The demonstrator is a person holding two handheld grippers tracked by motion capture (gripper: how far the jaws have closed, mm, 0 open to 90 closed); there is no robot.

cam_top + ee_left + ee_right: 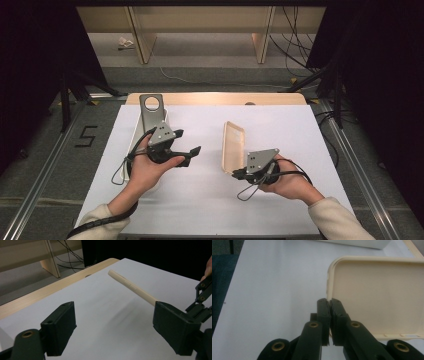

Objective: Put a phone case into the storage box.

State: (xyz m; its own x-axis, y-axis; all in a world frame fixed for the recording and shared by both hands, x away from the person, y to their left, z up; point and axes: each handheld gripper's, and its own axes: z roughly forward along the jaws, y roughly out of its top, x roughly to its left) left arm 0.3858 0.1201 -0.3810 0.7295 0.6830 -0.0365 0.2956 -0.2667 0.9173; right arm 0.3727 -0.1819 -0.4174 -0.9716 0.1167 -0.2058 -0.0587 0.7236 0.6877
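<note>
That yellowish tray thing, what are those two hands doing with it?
A person holds a gripper in each hand over a white table. The right gripper has its jaws shut on the rim of the cream tray, lifting it tilted on its edge. The left gripper is open and holds nothing, with its jaws pointing toward the tray. A grey metal bracket with a round hole lies behind the left hand.

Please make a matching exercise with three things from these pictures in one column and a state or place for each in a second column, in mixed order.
Column one:
1. left gripper
2. right gripper
3. cream tray

Column two:
a. clamped at its rim, tilted up off the white table
b. jaws wide apart, holding nothing
c. jaws closed on a thin edge

Pairs: 1-b, 2-c, 3-a
</note>
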